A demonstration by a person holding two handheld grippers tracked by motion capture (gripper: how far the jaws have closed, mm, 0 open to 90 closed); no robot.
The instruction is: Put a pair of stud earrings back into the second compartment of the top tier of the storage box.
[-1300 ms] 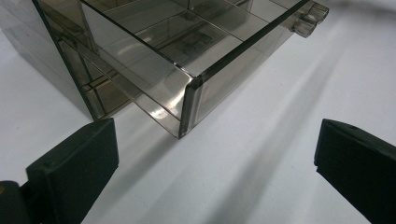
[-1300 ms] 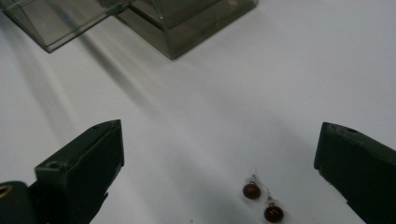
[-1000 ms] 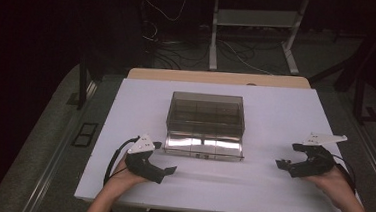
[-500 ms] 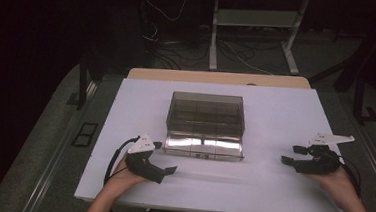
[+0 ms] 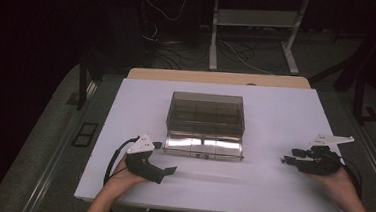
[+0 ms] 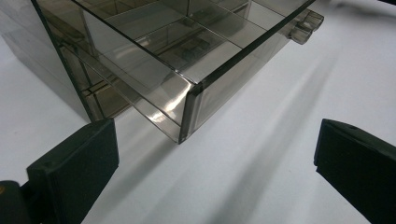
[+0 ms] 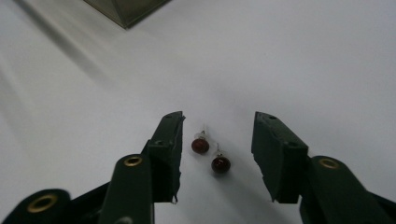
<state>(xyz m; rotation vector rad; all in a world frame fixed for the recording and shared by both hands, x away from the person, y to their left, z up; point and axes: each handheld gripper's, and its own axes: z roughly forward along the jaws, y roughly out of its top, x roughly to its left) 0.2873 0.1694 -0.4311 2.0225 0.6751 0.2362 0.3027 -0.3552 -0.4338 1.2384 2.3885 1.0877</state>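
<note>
My left gripper holds its jaws wide apart on nothing, the smoky clear plastic drawer box just ahead of them. My right gripper has been closing its jaws, not yet touching the two small dark-red round stud earrings lying between them on the white table.
</note>
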